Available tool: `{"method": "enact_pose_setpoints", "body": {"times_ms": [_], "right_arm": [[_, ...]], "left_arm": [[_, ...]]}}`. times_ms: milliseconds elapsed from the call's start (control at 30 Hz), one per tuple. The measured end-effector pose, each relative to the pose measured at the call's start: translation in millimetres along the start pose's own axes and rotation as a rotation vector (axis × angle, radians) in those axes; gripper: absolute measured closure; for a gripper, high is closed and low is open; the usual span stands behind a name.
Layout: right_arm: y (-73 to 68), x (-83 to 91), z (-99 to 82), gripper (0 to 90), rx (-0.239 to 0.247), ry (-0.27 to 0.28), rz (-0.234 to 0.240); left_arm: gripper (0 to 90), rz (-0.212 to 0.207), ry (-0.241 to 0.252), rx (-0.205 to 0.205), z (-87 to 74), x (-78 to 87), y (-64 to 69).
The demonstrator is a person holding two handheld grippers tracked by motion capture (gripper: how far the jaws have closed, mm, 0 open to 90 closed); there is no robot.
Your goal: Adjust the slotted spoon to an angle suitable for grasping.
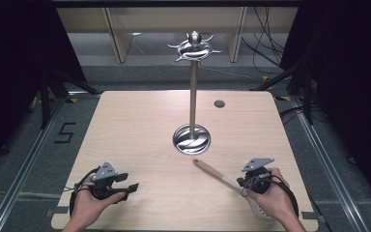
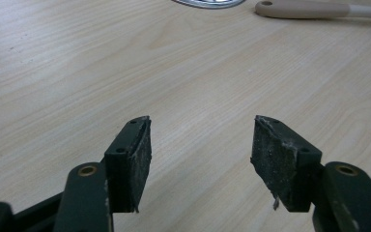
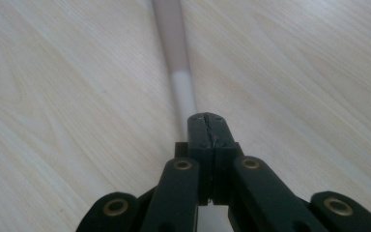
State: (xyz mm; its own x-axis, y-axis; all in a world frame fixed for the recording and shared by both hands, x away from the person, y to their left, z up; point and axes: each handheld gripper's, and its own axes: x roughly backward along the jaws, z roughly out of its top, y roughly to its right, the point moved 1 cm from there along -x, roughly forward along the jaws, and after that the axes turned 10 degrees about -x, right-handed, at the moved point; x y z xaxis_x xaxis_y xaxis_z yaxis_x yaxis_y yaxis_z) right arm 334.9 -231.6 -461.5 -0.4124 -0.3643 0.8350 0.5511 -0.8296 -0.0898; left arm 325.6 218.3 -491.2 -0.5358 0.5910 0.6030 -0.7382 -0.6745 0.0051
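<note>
At the near right, the right tool sat with its jaws together above the spatula, not gripping it. At the near left, the left tool stood apart over the bench. Farther off rose the metal stand.

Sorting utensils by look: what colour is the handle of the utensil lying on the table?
Light tan handle, best in the left gripper view.

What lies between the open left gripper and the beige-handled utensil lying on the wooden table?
Only bare light wood table lies between the left gripper and the beige-handled utensil, as the left gripper view shows; the high view shows the same.
</note>
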Motion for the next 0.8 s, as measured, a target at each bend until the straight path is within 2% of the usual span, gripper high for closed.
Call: {"method": "enact_pose_setpoints", "body": {"times_ms": [33,100,133,167,200,233,267,300,333,367,400,467,500,567,600,633,667,767,800], "right_arm": [[-1.3,-2.2,1.5,90.0,-0.009,0.015,0.010],[-6.2,-4.6,6.1,90.0,-0.004,0.000,0.030],[-10.4,-7.3,8.5,90.0,0.008,-0.011,0.043],[-10.4,-7.3,8.5,90.0,0.008,-0.011,0.043],[-22.1,-15.4,14.1,90.0,0.026,-0.040,0.068],[-22.1,-15.4,14.1,90.0,0.026,-0.040,0.068],[-32.8,-24.6,19.1,90.0,0.038,-0.066,0.081],[-32.8,-24.6,19.1,90.0,0.038,-0.066,0.081],[-39.8,-32.0,23.7,90.0,0.033,-0.097,0.092],[-39.8,-32.0,23.7,90.0,0.033,-0.097,0.092],[-44.0,-39.1,26.9,90.0,0.039,-0.113,0.093],[-45.6,-42.0,28.1,90.0,0.040,-0.120,0.095],[-46.7,-44.4,29.2,90.0,0.044,-0.121,0.095],[-48.8,-48.2,31.5,90.0,0.041,-0.128,0.092],[-50.5,-51.4,35.5,90.0,0.048,-0.122,0.097],[-51.8,-53.2,37.8,90.0,0.048,-0.124,0.093],[-52.8,-55.0,40.4,90.0,0.050,-0.126,0.089],[-55.6,-61.8,46.1,90.0,0.044,-0.137,0.084],[-55.0,-63.9,47.6,90.0,0.046,-0.134,0.087]], "left_arm": [[38.5,-0.002,0.000,-0.001,0.0,-0.1,0.1],[38.5,-0.003,0.002,0.006,0.0,-0.6,0.1],[38.5,-0.008,-0.029,-0.019,-0.3,1.0,-2.5],[38.5,-0.008,-0.029,-0.019,-0.3,1.0,-2.5],[38.5,-0.006,-0.020,-0.012,-0.5,-0.7,-2.7],[38.5,-0.006,-0.020,-0.012,-0.5,-0.7,-2.7],[38.5,-0.006,-0.021,-0.008,0.3,-1.1,-2.3],[38.5,-0.006,-0.021,-0.008,0.3,-1.1,-2.3],[38.5,-0.008,-0.014,-0.003,0.9,-1.8,-1.8],[38.5,-0.008,-0.014,-0.003,0.9,-1.8,-1.8],[38.5,-0.009,-0.028,-0.013,0.2,-1.8,-2.5],[38.5,-0.010,-0.030,-0.008,-0.5,-2.0,-1.6],[38.5,-0.006,-0.029,0.010,-1.7,-2.4,0.3],[38.5,-0.015,-0.024,-0.002,-2.6,-0.4,1.7],[38.5,-0.013,-0.022,0.012,-3.5,2.8,2.7],[38.5,-0.004,-0.023,-0.017,-4.3,4.8,0.7],[38.5,-0.002,-0.014,0.002,-4.7,5.8,1.3],[38.5,0.010,-0.016,-0.002,-6.8,7.9,-0.1],[38.5,0.008,-0.030,-0.007,-8.0,11.0,-1.6]]}}
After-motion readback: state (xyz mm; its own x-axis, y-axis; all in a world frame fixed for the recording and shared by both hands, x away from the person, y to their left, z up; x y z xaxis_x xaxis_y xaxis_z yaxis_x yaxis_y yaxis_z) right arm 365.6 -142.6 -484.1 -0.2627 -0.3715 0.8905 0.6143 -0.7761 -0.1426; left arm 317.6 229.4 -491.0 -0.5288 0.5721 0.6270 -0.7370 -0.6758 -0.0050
